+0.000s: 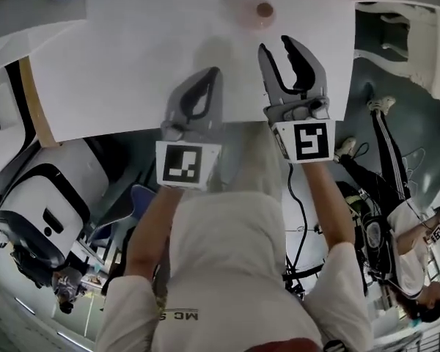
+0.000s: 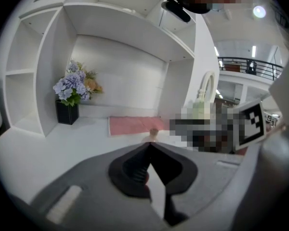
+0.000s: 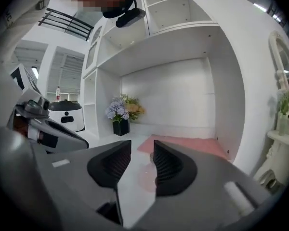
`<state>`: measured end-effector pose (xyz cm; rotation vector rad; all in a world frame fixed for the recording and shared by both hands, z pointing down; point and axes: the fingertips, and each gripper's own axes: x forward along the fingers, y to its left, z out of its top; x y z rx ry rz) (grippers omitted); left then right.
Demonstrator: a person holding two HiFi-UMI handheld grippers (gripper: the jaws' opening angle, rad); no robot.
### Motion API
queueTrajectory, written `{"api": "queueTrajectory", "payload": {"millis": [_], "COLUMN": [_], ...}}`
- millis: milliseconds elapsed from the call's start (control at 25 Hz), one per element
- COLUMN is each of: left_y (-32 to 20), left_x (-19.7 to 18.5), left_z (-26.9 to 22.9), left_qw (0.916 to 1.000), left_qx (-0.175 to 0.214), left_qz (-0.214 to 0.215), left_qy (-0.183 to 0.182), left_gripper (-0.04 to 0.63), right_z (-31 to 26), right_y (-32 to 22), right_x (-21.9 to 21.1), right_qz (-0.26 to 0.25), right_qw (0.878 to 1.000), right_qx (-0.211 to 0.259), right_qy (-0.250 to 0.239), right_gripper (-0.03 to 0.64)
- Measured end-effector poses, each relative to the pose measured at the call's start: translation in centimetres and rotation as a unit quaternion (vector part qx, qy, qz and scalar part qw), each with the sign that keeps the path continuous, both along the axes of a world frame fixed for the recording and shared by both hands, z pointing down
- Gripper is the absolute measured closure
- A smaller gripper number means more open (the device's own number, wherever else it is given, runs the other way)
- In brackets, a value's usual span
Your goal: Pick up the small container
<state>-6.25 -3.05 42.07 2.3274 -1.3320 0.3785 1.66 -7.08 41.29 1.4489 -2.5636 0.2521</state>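
Note:
The small container (image 1: 260, 12) is a pale pink, see-through pot with a brown stopper. It stands on the white tabletop (image 1: 132, 64), just beyond my right gripper (image 1: 275, 45). That gripper is open and its jaws hold nothing. In the right gripper view the container (image 3: 147, 174) shows through the gap of the right gripper (image 3: 142, 146), ahead of the pads and apart from them. My left gripper (image 1: 213, 73) is shut and empty, to the left of the container and nearer to me. In the left gripper view the container (image 2: 153, 134) peeks over the closed tips of the left gripper (image 2: 149, 144).
A pink mat (image 3: 183, 146) lies behind the container against the alcove's back wall. A black vase of flowers (image 2: 70, 93) stands at the back left. Shelf walls (image 3: 229, 105) close in the alcove. Chairs and a seated person (image 1: 411, 240) are beside the table.

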Motion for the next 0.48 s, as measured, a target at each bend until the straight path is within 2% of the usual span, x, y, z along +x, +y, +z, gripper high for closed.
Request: {"api": "queueTrajectory", "payload": {"millis": [160,480], "left_y": [-0.2,-2.7], "left_x": [-0.9,0.1], "left_z": [0.6,2.2], "left_qw": [1.0,1.0], "left_qx": [0.002,0.003], "left_qz": [0.0,-0.006], "left_qy": [0.0,-0.003], "left_gripper": [0.597,0.597], "right_z": [1.2,3.6], "right_y": [-0.5,-3.6], "right_x": [-0.9,0.5], "right_qz": [-0.005,-0.007], "right_qw": [1.0,1.0], "right_qx": [0.0,-0.006], "right_qy": [0.007,0.009], "right_gripper": [0.474,0.454]}}
